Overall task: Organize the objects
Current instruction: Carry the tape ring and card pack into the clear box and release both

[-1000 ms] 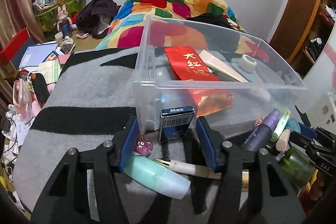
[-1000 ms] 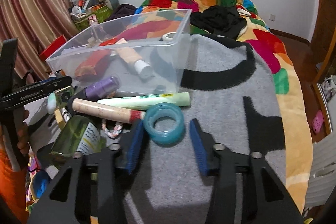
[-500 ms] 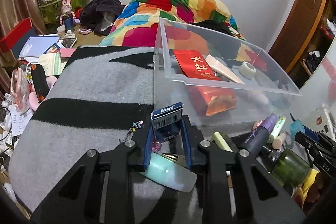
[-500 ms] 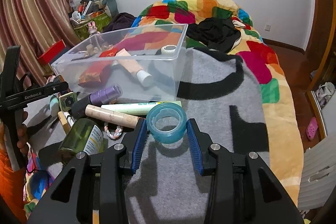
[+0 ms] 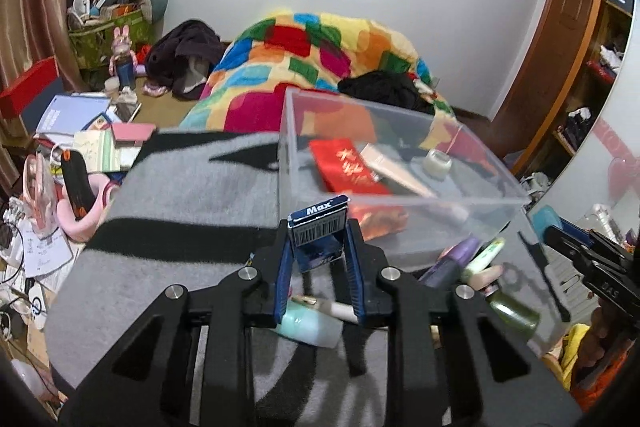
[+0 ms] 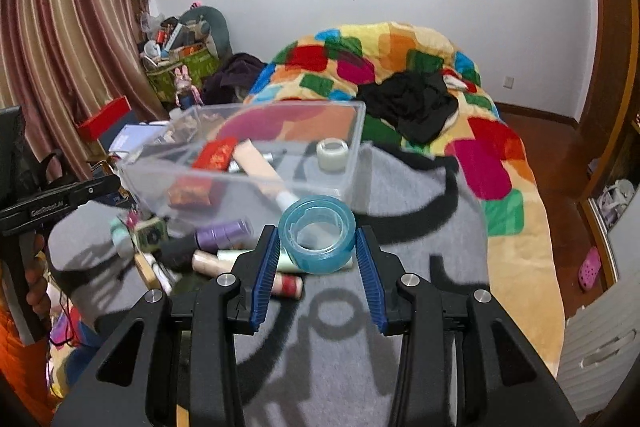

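Left wrist view, my left tongs point(image 5: 318, 259) clamp a blue box point(image 5: 319, 231), right tongs point(image 6: 318, 259) clamp a tape roll point(image 6: 317, 233), clear bin point(image 6: 256, 163) beyond.

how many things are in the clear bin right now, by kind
red packets: 1
cream tubes: 1
white tape rolls: 1
total in the clear bin: 3 that I can make out; a small dark item beside the tube is unclear
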The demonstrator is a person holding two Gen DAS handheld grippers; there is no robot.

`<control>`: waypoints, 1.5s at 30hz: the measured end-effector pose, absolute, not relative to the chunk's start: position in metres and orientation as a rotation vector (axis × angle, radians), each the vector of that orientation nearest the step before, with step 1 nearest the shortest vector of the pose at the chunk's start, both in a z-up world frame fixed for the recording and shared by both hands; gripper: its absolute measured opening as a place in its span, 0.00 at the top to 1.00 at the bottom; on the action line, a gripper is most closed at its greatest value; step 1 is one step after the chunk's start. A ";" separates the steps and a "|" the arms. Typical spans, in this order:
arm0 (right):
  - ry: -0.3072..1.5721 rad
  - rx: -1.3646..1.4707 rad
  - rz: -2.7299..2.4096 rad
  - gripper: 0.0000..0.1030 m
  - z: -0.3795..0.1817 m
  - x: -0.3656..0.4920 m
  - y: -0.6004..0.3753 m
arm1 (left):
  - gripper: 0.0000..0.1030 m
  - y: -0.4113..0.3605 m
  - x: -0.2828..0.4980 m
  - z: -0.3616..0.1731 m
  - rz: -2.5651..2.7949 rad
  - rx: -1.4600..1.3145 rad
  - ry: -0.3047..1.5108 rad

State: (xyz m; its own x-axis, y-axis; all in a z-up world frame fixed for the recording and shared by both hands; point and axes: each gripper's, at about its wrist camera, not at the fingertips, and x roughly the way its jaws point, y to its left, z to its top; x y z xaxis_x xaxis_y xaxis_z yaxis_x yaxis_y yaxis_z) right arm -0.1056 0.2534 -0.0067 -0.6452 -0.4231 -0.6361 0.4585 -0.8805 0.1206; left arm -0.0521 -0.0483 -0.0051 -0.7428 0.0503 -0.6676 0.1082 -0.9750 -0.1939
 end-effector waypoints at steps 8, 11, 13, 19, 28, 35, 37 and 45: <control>0.075 0.904 -2.468 0.65 0.007 -0.126 0.229 | 0.76 -0.040 -0.069 0.018 -2.932 1.065 0.310; 0.080 0.910 -2.464 0.65 0.008 -0.137 0.220 | 0.76 -0.039 -0.084 0.019 -2.935 1.084 0.300; 0.093 0.918 -2.468 0.65 0.009 -0.146 0.213 | 0.76 -0.040 -0.093 0.018 -2.931 1.095 0.295; 0.136 0.959 -2.463 0.65 0.003 -0.165 0.194 | 0.76 -0.037 -0.120 0.008 -2.912 1.163 0.261; 0.206 1.037 -2.429 0.65 -0.014 -0.182 0.168 | 0.76 -0.026 -0.137 -0.006 -2.915 1.237 0.235; 0.234 1.043 -2.407 0.64 -0.018 -0.180 0.158 | 0.72 -0.023 -0.138 -0.011 -2.920 1.282 0.239; 0.237 1.040 -2.401 0.63 -0.016 -0.177 0.158 | 0.63 -0.022 -0.136 -0.010 -2.928 1.281 0.246; 0.255 0.980 -2.411 0.50 -0.004 -0.161 0.163 | 0.46 -0.016 -0.119 0.005 -2.965 1.223 0.202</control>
